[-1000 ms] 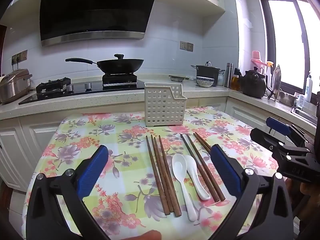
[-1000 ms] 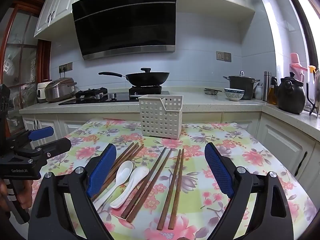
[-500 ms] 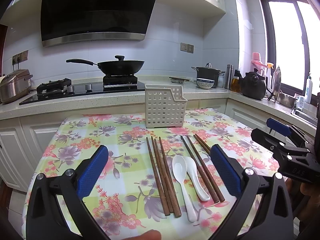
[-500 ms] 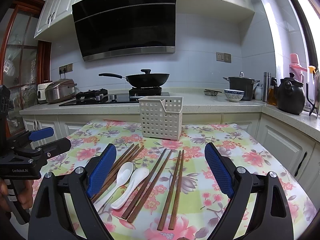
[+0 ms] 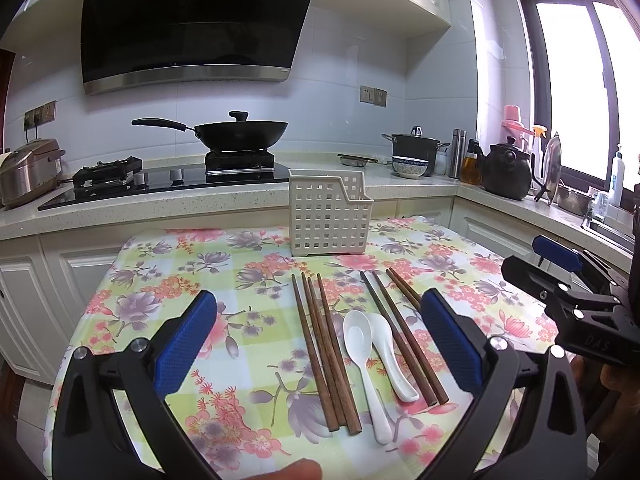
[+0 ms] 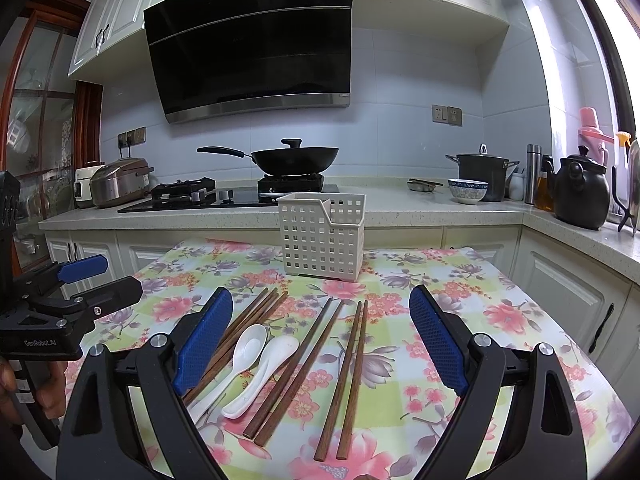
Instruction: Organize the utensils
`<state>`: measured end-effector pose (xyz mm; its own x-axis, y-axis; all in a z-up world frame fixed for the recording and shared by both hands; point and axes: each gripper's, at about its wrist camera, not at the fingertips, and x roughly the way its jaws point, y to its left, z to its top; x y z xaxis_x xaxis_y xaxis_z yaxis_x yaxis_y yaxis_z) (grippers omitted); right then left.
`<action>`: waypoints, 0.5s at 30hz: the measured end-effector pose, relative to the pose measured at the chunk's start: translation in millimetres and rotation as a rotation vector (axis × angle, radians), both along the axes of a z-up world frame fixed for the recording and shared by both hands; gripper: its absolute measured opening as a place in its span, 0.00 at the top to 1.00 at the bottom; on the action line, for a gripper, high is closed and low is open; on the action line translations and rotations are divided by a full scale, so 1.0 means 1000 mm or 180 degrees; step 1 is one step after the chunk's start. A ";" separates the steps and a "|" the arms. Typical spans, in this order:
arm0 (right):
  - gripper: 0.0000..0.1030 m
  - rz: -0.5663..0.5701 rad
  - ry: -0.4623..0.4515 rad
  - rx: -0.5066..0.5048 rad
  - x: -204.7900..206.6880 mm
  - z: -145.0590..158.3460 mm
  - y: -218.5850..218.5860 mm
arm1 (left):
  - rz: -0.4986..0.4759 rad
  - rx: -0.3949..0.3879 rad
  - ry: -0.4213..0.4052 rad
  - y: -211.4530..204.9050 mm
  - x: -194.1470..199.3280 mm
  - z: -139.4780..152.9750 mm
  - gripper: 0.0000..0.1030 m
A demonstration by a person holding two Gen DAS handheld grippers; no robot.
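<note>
Several brown wooden chopsticks (image 5: pixel 326 354) and two white ceramic spoons (image 5: pixel 362 354) lie side by side on the floral tablecloth (image 5: pixel 168 288). A white perforated utensil basket (image 5: pixel 328 216) stands upright behind them. My left gripper (image 5: pixel 318 330) is open and empty, held above the near ends of the chopsticks. My right gripper (image 6: pixel 320 330) is open and empty, over the chopsticks (image 6: pixel 350 368) and spoons (image 6: pixel 262 372); the basket (image 6: pixel 322 236) stands beyond it. Each gripper shows at the edge of the other's view, the right one (image 5: pixel 560 276) and the left one (image 6: pixel 92 276).
Behind the table runs a counter with a gas hob, a black wok (image 5: pixel 242 134), a rice cooker (image 5: pixel 28 170), a pot (image 5: pixel 414 148), a bowl and a black kettle (image 5: pixel 506 168). White cabinets stand below the counter.
</note>
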<state>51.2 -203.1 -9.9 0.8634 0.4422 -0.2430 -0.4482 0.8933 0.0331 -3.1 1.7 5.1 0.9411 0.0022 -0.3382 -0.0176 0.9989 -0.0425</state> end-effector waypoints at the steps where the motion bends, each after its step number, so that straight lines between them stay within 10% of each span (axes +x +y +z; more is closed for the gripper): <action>1: 0.18 0.0000 -0.0001 0.0003 0.000 0.002 0.001 | 0.0002 -0.0002 0.0000 0.000 0.000 0.000 0.04; 15: 0.18 -0.0002 -0.0007 0.0001 0.000 -0.001 0.000 | 0.0001 -0.0005 -0.0003 0.000 0.000 0.001 0.04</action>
<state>50.7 -203.4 -11.2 0.8642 0.4418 -0.2408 -0.4478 0.8935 0.0323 -2.9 1.6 5.8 0.9414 0.0021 -0.3372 -0.0180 0.9989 -0.0441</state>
